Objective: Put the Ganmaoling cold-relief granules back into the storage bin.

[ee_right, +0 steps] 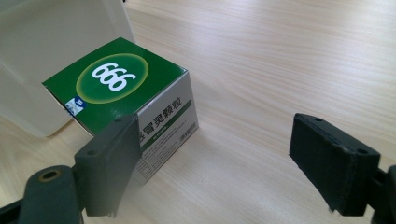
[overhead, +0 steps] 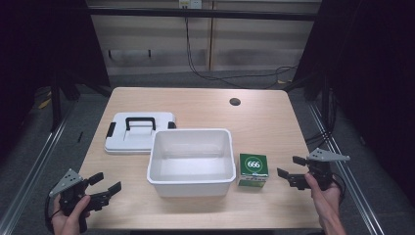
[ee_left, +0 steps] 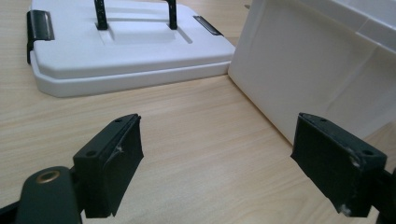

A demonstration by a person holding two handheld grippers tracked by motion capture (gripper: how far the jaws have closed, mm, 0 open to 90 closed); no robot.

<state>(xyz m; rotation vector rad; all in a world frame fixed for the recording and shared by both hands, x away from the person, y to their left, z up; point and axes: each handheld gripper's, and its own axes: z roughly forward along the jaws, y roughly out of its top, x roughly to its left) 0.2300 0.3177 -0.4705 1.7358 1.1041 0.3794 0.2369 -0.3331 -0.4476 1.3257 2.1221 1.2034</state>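
A white open bin (overhead: pixel 190 161) stands in the middle of the wooden table (overhead: pixel 195 105). Its white lid (overhead: pixel 139 132) with a black handle lies flat behind it to the left. A small green and white box (overhead: pixel 253 170) marked 666 sits just right of the bin. My left gripper (overhead: pixel 106 185) is open near the front left corner, with the bin's wall (ee_left: pixel 327 70) and the lid (ee_left: pixel 126 51) ahead of it. My right gripper (overhead: pixel 289 169) is open to the right of the box (ee_right: pixel 135 98), nothing between its jaws.
A round cable hole (overhead: pixel 235 102) is at the table's far right. Cables (overhead: pixel 235 73) lie on the floor behind the table. Metal rails (overhead: pixel 34 161) run along both sides. Bare tabletop stretches in front of the bin and at the back.
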